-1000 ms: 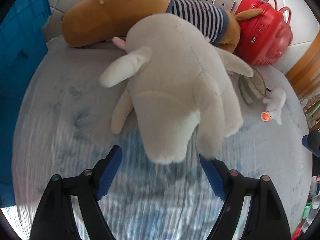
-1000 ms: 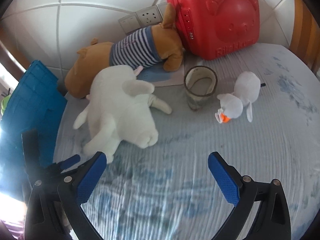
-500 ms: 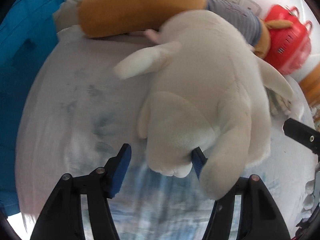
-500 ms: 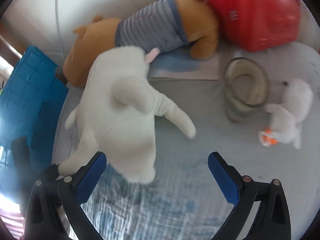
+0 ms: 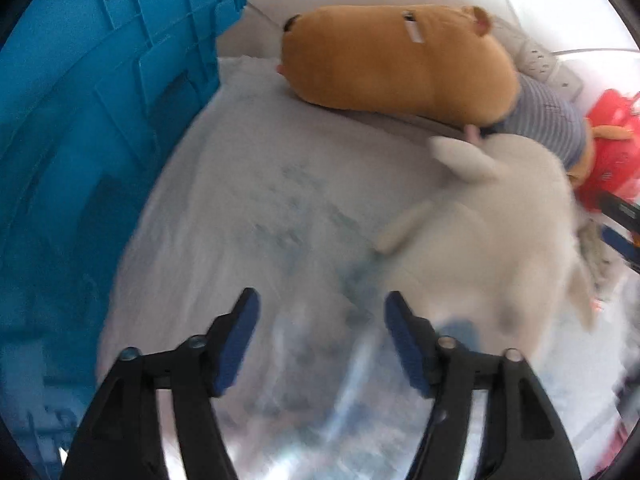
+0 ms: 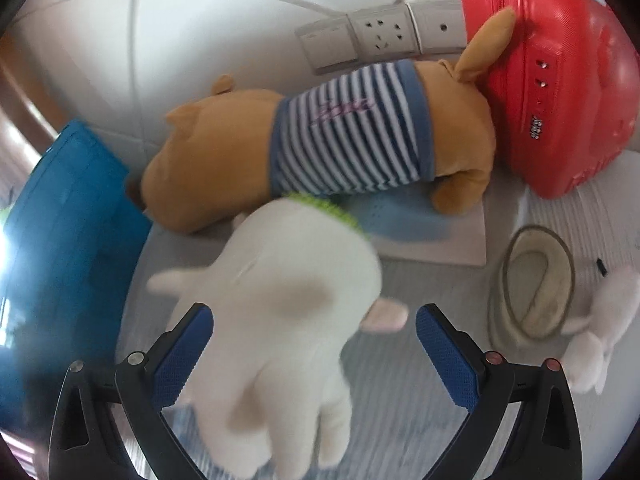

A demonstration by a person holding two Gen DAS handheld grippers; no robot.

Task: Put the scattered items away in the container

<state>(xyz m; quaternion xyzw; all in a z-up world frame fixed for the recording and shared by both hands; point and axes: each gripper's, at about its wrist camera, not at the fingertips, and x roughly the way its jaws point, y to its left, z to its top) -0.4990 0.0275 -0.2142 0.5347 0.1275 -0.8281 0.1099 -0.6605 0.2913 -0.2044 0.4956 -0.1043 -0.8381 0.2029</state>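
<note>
Two grippers were in play, and I took them nearest first. My left gripper (image 5: 320, 344) pointed down at the pale blue-patterned sheet (image 5: 248, 216); its jaws were opening, a moderate gap between the blue pads, and nothing lay between them, only bare bedding. The big white plush (image 5: 492, 248) sat off to the right of that gripper, just past the right-hand pad, blurred; I could not tell whether its fur touched the pad.

From the right wrist view, my right gripper (image 6: 314, 354) stood wide open with the same white plush (image 6: 292, 320) lying right between the jaws. Its body filled most of the gap and came close to the left pad, while a small pinkish ear or limb reached toward the right pad without meeting it. I saw no pad pressing in, so the toy was not held.

Further out, the blue crate (image 5: 92, 152) stood at the left edge of the bed, its ribbed wall close beside my left gripper. To the right of the right gripper sat a round fabric basket (image 6: 532, 284) with a small white toy (image 6: 600, 320) just beside it.

Beyond the white plush, the brown plush in a striped shirt (image 6: 352, 152) lay along the wall, its far end against the red case (image 6: 560, 72), under the wall sockets (image 6: 380, 36).
</note>
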